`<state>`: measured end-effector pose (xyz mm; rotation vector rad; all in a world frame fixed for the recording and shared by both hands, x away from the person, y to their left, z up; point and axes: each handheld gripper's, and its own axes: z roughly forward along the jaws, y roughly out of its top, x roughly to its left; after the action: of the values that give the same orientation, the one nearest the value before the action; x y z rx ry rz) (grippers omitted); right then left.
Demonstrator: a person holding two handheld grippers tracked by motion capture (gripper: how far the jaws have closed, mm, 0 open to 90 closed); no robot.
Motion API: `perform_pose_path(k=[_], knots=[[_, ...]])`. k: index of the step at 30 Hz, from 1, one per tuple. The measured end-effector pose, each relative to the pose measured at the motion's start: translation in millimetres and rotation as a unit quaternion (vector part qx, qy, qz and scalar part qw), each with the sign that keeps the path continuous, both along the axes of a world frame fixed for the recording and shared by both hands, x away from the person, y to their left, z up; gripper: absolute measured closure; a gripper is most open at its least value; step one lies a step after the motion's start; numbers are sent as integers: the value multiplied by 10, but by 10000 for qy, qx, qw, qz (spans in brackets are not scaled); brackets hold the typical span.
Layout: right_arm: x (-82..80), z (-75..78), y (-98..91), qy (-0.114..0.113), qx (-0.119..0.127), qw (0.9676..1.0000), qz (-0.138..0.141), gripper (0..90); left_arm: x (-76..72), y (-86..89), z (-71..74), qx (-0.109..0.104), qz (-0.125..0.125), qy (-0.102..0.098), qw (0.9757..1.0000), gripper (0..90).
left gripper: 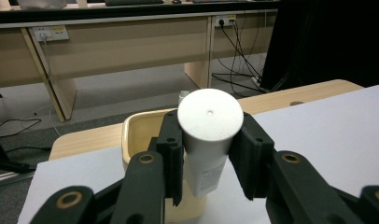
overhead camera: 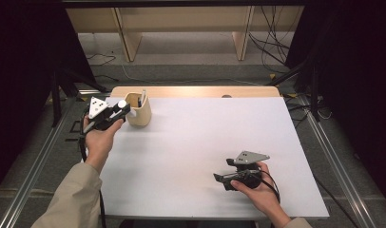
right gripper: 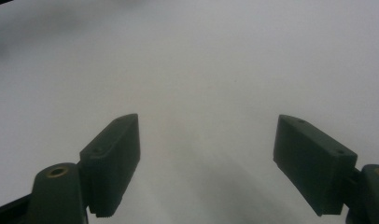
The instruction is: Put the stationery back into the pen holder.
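White tube (left gripper: 210,135): smooth plastic, matt flat cap, printed label on the body. Left gripper (left gripper: 210,163) fingers (left gripper: 171,154): matt black plastic, brass-coloured inserts at the pivots. Holder (overhead camera: 138,110): pale, smooth, satin finish. Counter (overhead camera: 205,142): matt white sheet over light wood edge. Right gripper (overhead camera: 218,178): matt black body, grey plate on top.

Right tool (right gripper: 206,165) jaws spread wide, nothing between them. Below: plain white surface (right gripper: 201,60), blurry, likely close up. Faint shadow between the jaws, darker smudge at top left corner.
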<state>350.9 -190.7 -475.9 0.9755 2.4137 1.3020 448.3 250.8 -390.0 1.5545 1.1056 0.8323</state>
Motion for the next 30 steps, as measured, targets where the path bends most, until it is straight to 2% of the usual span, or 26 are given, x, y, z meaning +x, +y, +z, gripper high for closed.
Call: perform_pose_path(k=[30], knots=[[-5,-3,-13,6,13,10000,-18,239,158,27,87,-5,92,-36,10000,667]])
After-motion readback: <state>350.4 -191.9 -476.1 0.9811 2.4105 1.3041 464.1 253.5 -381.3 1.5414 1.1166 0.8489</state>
